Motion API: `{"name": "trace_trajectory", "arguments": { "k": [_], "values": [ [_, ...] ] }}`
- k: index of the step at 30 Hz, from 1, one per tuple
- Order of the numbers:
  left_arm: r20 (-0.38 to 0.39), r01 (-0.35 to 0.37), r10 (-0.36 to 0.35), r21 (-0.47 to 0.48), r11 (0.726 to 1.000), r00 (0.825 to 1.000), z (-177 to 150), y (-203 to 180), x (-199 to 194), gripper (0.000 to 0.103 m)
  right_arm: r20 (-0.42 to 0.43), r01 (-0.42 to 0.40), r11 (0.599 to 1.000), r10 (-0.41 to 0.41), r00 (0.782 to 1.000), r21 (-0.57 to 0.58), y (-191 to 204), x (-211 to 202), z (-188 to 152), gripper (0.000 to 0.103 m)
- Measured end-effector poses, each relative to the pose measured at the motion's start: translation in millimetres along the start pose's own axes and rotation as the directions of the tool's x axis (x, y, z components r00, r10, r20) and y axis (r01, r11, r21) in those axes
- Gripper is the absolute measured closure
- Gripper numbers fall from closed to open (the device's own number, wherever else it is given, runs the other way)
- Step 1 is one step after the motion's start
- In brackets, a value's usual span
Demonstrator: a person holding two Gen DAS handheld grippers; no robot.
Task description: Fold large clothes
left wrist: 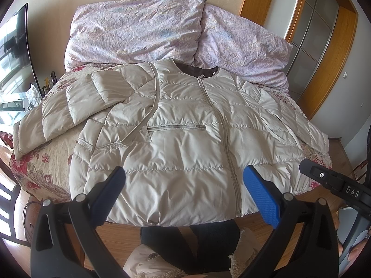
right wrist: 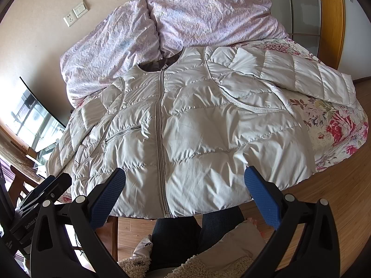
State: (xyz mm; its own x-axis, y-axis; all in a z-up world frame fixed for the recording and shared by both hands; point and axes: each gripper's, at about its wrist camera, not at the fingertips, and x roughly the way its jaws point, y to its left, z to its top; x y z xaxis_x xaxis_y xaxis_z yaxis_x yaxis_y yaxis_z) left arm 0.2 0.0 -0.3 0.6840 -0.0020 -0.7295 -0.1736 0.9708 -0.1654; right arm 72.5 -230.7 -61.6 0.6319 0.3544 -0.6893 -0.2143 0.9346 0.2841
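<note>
A beige quilted puffer jacket [left wrist: 185, 125] lies front up and zipped on the floral bed, hem toward me; it also shows in the right wrist view [right wrist: 197, 125]. One sleeve [left wrist: 76, 106] spreads out to the left in the left wrist view. The other sleeve [right wrist: 289, 74] spreads to the right in the right wrist view. My left gripper [left wrist: 184, 183] is open and empty, above the hem near the zipper. My right gripper [right wrist: 185, 183] is open and empty, above the hem just right of the zipper. The right gripper's body [left wrist: 334, 183] shows at the right edge of the left wrist view.
A lilac duvet [left wrist: 162, 30] is piled behind the jacket's collar. The floral bedsheet [right wrist: 336, 127] shows beside the jacket. A TV [left wrist: 14, 46] stands at the left. Wooden floor [right wrist: 324, 197] and the person's legs [right wrist: 185, 231] are below the bed edge.
</note>
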Motion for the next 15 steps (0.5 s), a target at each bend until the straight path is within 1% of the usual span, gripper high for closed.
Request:
{"name": "trace_trajectory", "arguments": {
  "k": [15],
  "values": [
    [0.0, 0.0, 0.0, 0.0, 1.0, 1.0, -0.1, 0.0, 0.0, 0.002, 0.001, -0.001, 1.0, 0.001, 1.0, 0.001, 0.4, 0.2, 1.2, 0.001]
  ]
}}
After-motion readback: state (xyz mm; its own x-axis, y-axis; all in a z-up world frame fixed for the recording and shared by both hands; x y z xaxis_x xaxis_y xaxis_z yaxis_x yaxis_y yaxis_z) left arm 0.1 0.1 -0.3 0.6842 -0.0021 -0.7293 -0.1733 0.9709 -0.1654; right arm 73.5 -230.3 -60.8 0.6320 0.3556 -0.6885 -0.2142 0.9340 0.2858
